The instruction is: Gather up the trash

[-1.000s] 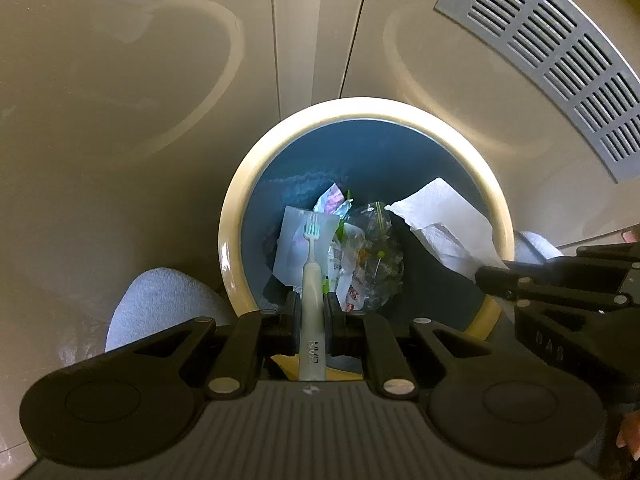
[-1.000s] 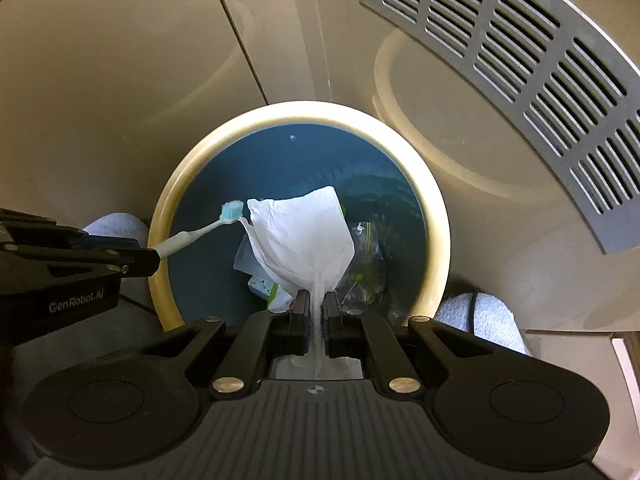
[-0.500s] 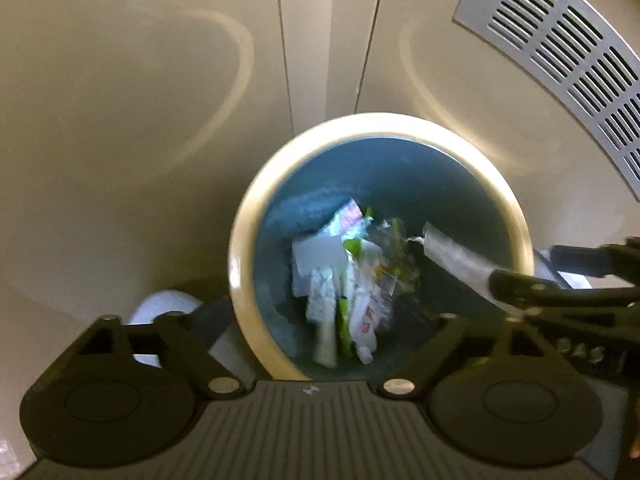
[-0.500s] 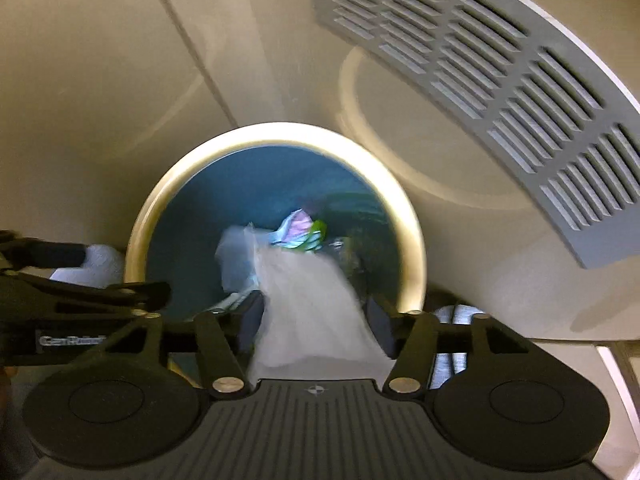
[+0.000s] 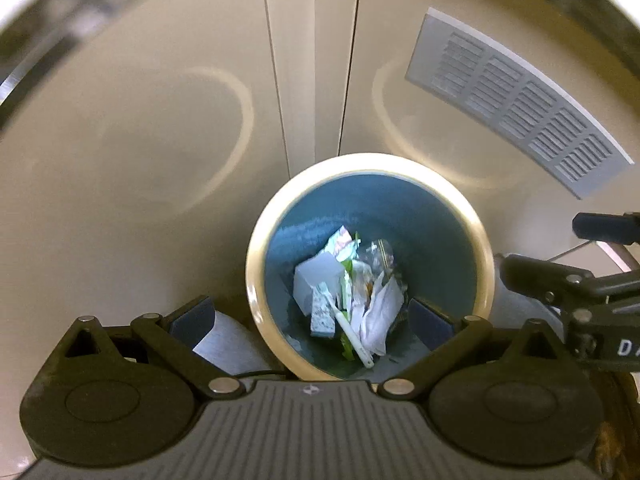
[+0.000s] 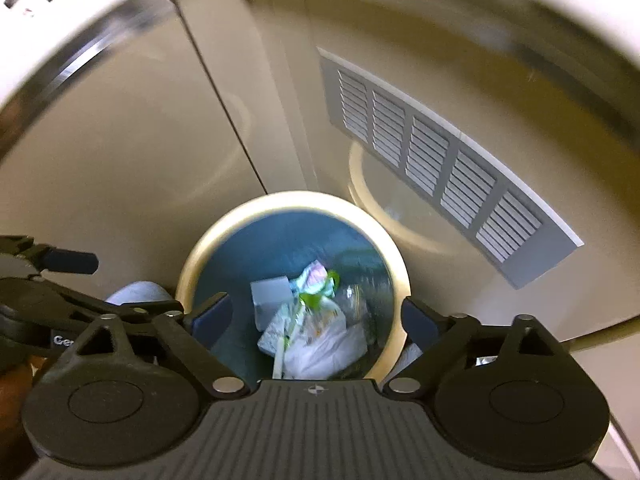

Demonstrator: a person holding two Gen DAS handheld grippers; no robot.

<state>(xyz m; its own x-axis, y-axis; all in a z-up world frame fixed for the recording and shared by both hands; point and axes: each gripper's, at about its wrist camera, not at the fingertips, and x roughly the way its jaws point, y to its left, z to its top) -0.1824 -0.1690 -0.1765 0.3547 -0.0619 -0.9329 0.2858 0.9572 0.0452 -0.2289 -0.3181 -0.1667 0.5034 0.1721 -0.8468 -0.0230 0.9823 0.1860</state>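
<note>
Dark blue pads, both pairs set far apart. Left gripper: jaws spread wide, nothing between them; the gap frames the mouth of the bin at lower centre of its view. Right gripper: jaws opening, last part of the travel, nothing pinched; the same bin shows through the gap.

Task items lie inside the bin, on the blue liner. White toothbrush rests diagonally at the lower part of the heap, head toward the upper left. Crumpled white tissue sits just right of it, touching. Beneath and above: flat grey card and printed wrappers.

Outward: beige cabinet doors fill the upper frame; grey louvred vent at upper right.

Risks, as judgement:
- Both grippers sit close together over one opening; each shows at the edge of the other's view. A careless sideways swing could knock the linkages together.
- Right view is motion-blurred, so any read of rim clearance there is weak; a low pass could clip the cream rim and tip the bin.

View differences:
- Left view: the toothbrush shows whole and sharp. In the right view only a pale sliver at the lower edge of the heap, not identifiable.
- Right view: tissue looks larger, covers more of the heap; upper left corner shows a bright strip of a surface with small coloured things, unreadable.
</note>
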